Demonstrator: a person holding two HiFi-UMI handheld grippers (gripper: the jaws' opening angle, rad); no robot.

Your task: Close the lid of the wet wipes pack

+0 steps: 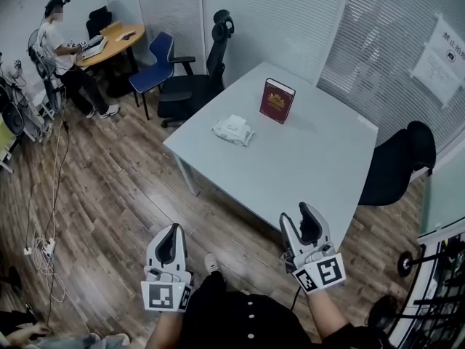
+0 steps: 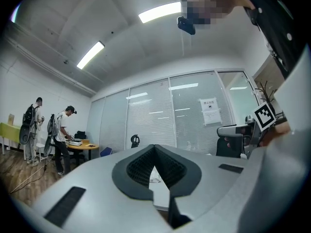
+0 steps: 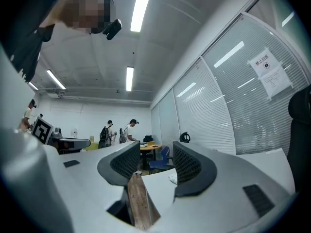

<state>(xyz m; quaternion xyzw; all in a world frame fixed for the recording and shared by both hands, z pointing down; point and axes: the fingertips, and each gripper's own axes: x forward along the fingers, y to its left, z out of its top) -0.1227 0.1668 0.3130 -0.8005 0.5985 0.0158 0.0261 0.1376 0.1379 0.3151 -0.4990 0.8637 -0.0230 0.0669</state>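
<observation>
The white wet wipes pack (image 1: 232,130) lies near the far left edge of the pale grey table (image 1: 305,166); its lid is too small to make out. Both grippers hang level in front of the table's near corner, well short of the pack. My left gripper (image 1: 174,229) is over the wooden floor, its jaw tips touching with nothing between them (image 2: 154,147). A bit of the pack (image 2: 154,176) shows through the gap below those tips. My right gripper (image 1: 307,209) is at the table's near edge, jaws apart and empty (image 3: 156,152). The pack (image 3: 172,178) sits far ahead of it.
A dark red book (image 1: 277,100) stands on the table beyond the pack. A black office chair (image 1: 207,67) and a blue chair (image 1: 155,67) stand past the far side, another black chair (image 1: 398,162) at the right. A person (image 1: 59,48) works at a back-left desk. Cables (image 1: 45,247) trail on the floor.
</observation>
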